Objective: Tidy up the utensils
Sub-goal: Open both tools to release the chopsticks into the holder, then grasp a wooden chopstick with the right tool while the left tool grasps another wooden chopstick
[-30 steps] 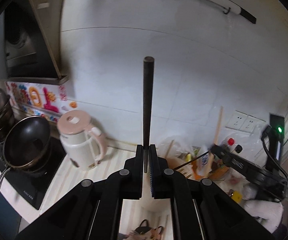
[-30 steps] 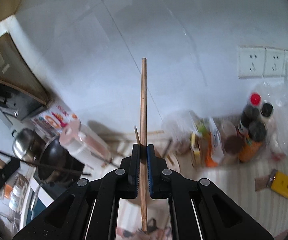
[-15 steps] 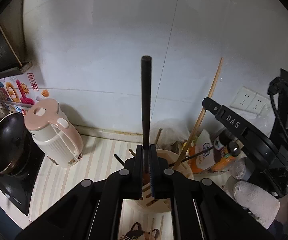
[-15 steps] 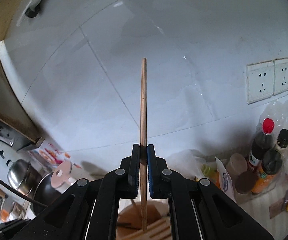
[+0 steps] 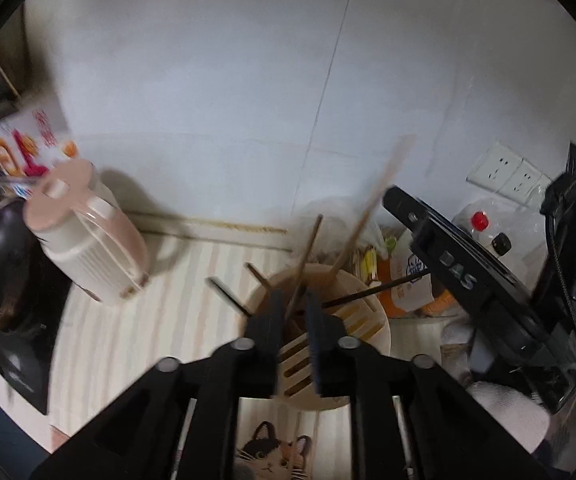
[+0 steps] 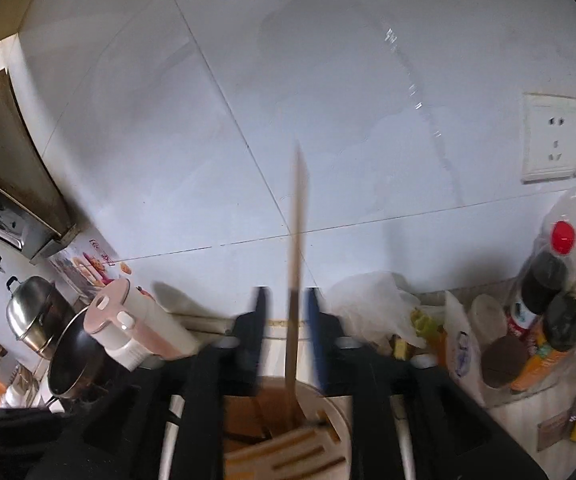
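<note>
- Between the right gripper [image 6: 288,312] jaws, now apart: pale chopstick [image 6: 296,264], unclamped, tip down in the holder [image 6: 338,412].
- Left gripper [image 5: 291,312] apart, empty, over the holder [image 5: 380,320] on the bench [image 5: 99,340].
- Risk: the free stick tips out; jaws snag leaning sticks and topple the holder.

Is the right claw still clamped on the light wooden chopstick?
No: in the right wrist view the right claw stands open, with clear gaps either side of the light wooden chopstick, whose lower end sits in the utensil holder.
</note>
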A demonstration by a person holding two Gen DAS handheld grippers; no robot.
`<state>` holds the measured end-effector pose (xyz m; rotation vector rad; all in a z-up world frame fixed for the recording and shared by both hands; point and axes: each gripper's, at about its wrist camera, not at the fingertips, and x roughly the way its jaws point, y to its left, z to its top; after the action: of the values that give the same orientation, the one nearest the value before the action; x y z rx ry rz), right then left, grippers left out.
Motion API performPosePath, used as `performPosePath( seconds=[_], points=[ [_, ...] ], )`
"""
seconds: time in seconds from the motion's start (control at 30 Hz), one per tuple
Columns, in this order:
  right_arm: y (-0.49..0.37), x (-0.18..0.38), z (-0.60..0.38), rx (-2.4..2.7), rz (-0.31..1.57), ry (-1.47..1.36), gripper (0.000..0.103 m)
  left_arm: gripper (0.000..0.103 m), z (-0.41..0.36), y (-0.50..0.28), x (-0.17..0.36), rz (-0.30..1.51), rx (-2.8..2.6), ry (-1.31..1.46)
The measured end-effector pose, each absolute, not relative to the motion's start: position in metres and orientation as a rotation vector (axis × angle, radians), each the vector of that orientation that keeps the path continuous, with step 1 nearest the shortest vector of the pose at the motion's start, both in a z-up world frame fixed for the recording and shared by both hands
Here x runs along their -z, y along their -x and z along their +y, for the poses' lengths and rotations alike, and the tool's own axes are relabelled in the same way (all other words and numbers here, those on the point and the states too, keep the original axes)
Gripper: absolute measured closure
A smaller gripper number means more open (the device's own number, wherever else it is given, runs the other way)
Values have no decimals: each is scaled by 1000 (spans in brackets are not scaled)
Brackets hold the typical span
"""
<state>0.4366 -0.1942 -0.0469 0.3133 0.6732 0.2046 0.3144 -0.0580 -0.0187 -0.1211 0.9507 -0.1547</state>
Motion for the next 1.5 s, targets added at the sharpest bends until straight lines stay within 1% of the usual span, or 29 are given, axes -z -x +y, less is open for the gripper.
performPosePath(
  seconds=[0.03, 0.07, 0.1, 0.17, 0.2, 0.23, 0.27, 0.3, 0.33, 0.37, 0.5, 0.73, 0.8, 0.87, 0.9, 0.93, 0.97, 1.0, 1.03, 1.07, 1.1, 1.23, 1.27, 1.3, 1.33, 1.37, 1.4, 1.43, 1.5],
  points=[
    [-432, 42, -199, -196, 674, -319, 56, 60, -56, -310, 13, 934, 144, 121],
    [-425, 36, -204, -195, 668, -330, 53, 32, -51, -304, 5, 907, 135, 135],
    [-418, 28, -210, -185, 665, -340, 52, 17, -46, -298, 0, 884, 128, 153],
    [-402, 16, -222, -165, 663, -355, 52, 16, -34, -285, -9, 846, 101, 178],
    [-392, 12, -229, -134, 675, -355, 51, 13, -30, -280, -9, 846, 89, 175],
    [-384, 9, -236, -113, 688, -358, 49, 10, -26, -275, -8, 853, 71, 168],
    [-373, 8, -245, -98, 699, -373, 44, 0, -24, -270, -5, 856, 49, 159],
    [-363, 9, -251, -72, 713, -379, 39, 0, -22, -265, -2, 856, 31, 148],
    [-352, 11, -259, -44, 726, -389, 32, 0, -20, -258, 4, 858, 7, 125],
    [-342, 15, -265, -28, 733, -401, 27, 0, -18, -253, 10, 862, -10, 114],
    [-303, 46, -287, 70, 804, -406, 21, 0, -18, -241, 47, 934, -23, 109],
    [-259, 128, -331, 206, 1006, -404, 21, 0, -59, -221, 126, 1101, -6, -23],
    [-253, 149, -338, 215, 1068, -403, 23, 0, -74, -218, 155, 1166, 15, -52],
    [-246, 174, -345, 206, 1138, -421, 36, 0, -88, -215, 184, 1225, 37, -77],
    [-243, 187, -348, 204, 1178, -427, 40, 1, -91, -215, 194, 1247, 38, -88],
    [-240, 197, -351, 202, 1206, -431, 49, 3, -96, -214, 211, 1286, 39, -101],
    [-238, 205, -351, 198, 1228, -434, 54, 7, -99, -213, 220, 1305, 43, -102],
    [-237, 214, -349, 194, 1252, -434, 56, 14, -103, -212, 233, 1333, 50, -103],
    [-236, 222, -348, 193, 1273, -430, 63, 18, -106, -212, 242, 1355, 55, -105],
    [-234, 230, -348, 194, 1294, -428, 66, 25, -109, -211, 254, 1390, 72, -104],
    [-232, 237, -347, 192, 1312, -424, 66, 31, -113, -210, 261, 1410, 84, -105],
    [-228, 262, -342, 179, 1386, -407, 66, 35, -127, -205, 283, 1457, 122, -132],
    [-228, 267, -341, 173, 1405, -406, 66, 44, -131, -205, 288, 1461, 122, -147],
    [-227, 274, -340, 169, 1431, -404, 66, 60, -131, -204, 290, 1463, 120, -157],
    [-227, 277, -338, 167, 1442, -400, 66, 67, -131, -204, 294, 1471, 119, -159],
    [-227, 283, -336, 164, 1458, -387, 66, 78, -129, -204, 292, 1456, 125, -136],
    [-228, 288, -334, 163, 1472, -371, 66, 94, -127, -204, 292, 1454, 117, -137],
    [-228, 293, -331, 159, 1487, -353, 66, 97, -125, -205, 292, 1452, 114, -139],
    [-228, 297, -325, 155, 1489, -312, 66, 98, -118, -206, 292, 1452, 97, -139]
  ],
)
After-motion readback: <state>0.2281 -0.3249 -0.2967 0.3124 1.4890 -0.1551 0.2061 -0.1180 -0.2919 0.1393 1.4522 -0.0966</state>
